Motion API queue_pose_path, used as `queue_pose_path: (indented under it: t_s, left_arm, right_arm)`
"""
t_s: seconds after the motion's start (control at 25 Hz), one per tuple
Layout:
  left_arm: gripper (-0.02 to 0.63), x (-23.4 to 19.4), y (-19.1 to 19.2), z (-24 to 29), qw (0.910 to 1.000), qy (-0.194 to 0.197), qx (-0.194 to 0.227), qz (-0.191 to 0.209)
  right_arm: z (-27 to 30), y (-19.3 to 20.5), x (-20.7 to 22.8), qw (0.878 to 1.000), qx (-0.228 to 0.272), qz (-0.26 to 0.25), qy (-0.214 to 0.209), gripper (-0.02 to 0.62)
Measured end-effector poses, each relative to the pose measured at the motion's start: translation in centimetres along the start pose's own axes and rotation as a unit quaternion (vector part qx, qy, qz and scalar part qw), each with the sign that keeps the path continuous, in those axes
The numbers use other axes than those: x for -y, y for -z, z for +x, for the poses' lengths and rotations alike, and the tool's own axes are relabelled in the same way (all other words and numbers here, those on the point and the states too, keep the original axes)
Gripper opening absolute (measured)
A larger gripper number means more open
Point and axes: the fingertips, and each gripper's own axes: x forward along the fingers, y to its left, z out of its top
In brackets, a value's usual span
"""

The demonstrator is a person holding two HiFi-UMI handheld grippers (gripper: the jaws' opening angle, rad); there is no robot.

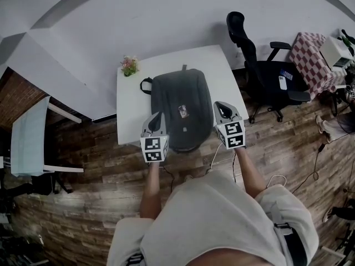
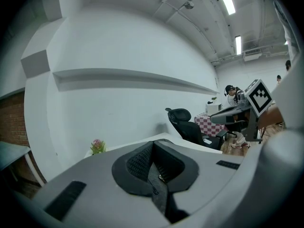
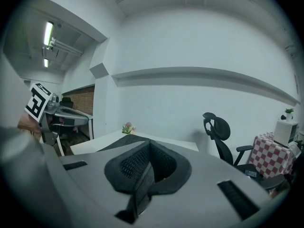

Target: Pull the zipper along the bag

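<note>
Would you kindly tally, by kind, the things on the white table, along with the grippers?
Backpack: 1
Flowers: 1
Grippers, left gripper and right gripper: 2
Total: 4

You hold both grippers over the near side of the white table (image 1: 132,107), one at each side of the dark grey backpack (image 1: 178,101). The backpack lies flat, with its top handle pointing away from you. Your left gripper (image 1: 157,117) is at the backpack's near left corner, and your right gripper (image 1: 221,105) is just beside its right edge. A small pot of flowers (image 1: 130,66) stands at the far left corner of the table. A black office chair (image 1: 260,71) stands to the right on the wooden floor (image 1: 100,204).
</note>
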Motion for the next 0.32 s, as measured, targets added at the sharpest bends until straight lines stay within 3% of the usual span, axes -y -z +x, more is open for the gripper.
queue_pose_path:
  t_s: [0.32]
  left_arm:
    - [0.026, 0.42, 0.04, -0.24, 1.0, 0.002, -0.001, 0.001]
  right_arm:
    - [-0.53, 0.23, -0.3, 1.0, -0.003, -0.001, -0.002, 0.014]
